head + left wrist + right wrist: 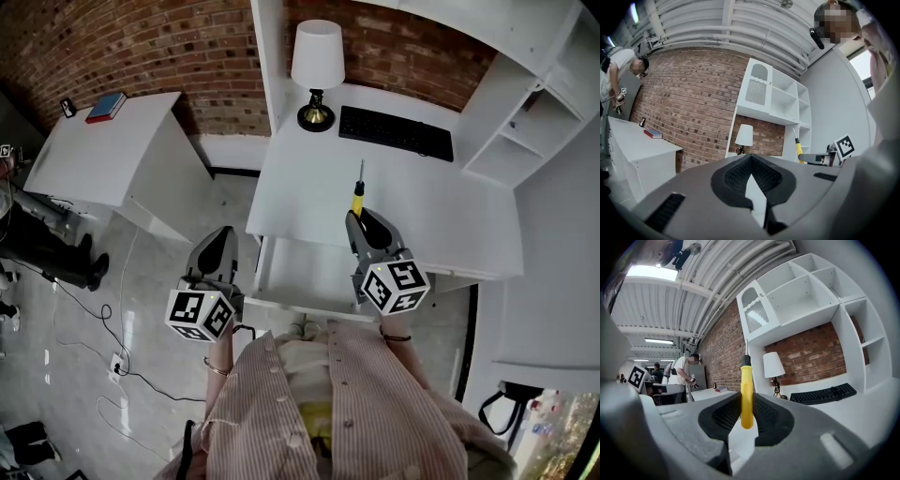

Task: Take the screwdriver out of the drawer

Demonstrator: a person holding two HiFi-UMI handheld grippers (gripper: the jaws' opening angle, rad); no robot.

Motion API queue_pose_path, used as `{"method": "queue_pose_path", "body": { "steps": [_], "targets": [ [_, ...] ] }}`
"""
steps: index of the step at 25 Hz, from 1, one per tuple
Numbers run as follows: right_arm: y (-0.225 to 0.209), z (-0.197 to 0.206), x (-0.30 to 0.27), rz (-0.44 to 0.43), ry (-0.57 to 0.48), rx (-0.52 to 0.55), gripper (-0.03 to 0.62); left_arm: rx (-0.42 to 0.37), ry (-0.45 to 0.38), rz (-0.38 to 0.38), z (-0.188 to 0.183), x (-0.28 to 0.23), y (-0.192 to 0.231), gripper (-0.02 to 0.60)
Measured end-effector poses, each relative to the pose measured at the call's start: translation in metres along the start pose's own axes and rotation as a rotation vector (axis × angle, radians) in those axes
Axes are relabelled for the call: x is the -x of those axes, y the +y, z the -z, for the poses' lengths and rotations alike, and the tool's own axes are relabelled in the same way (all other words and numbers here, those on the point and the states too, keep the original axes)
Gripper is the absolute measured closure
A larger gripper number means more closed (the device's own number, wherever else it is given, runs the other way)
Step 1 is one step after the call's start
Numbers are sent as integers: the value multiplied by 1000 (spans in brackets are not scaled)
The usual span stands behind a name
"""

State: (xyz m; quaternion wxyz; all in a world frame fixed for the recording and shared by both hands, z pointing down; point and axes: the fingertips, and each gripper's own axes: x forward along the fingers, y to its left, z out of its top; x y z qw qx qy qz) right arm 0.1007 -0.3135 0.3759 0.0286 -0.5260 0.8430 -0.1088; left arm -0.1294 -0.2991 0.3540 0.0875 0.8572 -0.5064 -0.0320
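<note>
The screwdriver [357, 197] has a yellow handle [746, 394] and a thin metal shaft pointing away from me. My right gripper [364, 220] is shut on the handle, holding it above the white desk [441, 216]; in the right gripper view the pads [761, 416] press the handle from both sides. Below it the white drawer [300, 267] stands pulled open. My left gripper [222, 236] hangs left of the drawer, over the floor, its jaws shut with nothing between them [750, 157]. The left gripper view shows the screwdriver [798, 148] off to its right.
On the desk stand a white lamp [317, 70] and a black keyboard [396, 133]. White shelving [534, 112] rises at the right. A second white table with a book [106, 106] is at the left, a person [47, 244] beside it. Cables [103, 328] lie on the floor.
</note>
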Motion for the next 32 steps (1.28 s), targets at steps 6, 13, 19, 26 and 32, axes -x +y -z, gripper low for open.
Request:
{"method": "queue_pose_path", "body": {
  "steps": [6, 13, 19, 26, 32],
  "targets": [
    [-3, -1, 3, 6, 5, 40, 516, -10, -5, -5, 0, -2, -2, 581],
    [-7, -2, 3, 12, 1, 51, 516, -20, 5, -17, 5, -4, -1, 581],
    [-7, 4, 2, 7, 19, 64, 516, -20, 6, -24, 7, -5, 2, 581],
    [-6, 11, 2, -1, 43, 82, 516, -27, 19, -25, 11, -6, 1, 581],
    [-5, 16, 2, -9, 61, 85, 516, -17, 25, -28, 14, -6, 2, 581]
  ]
}}
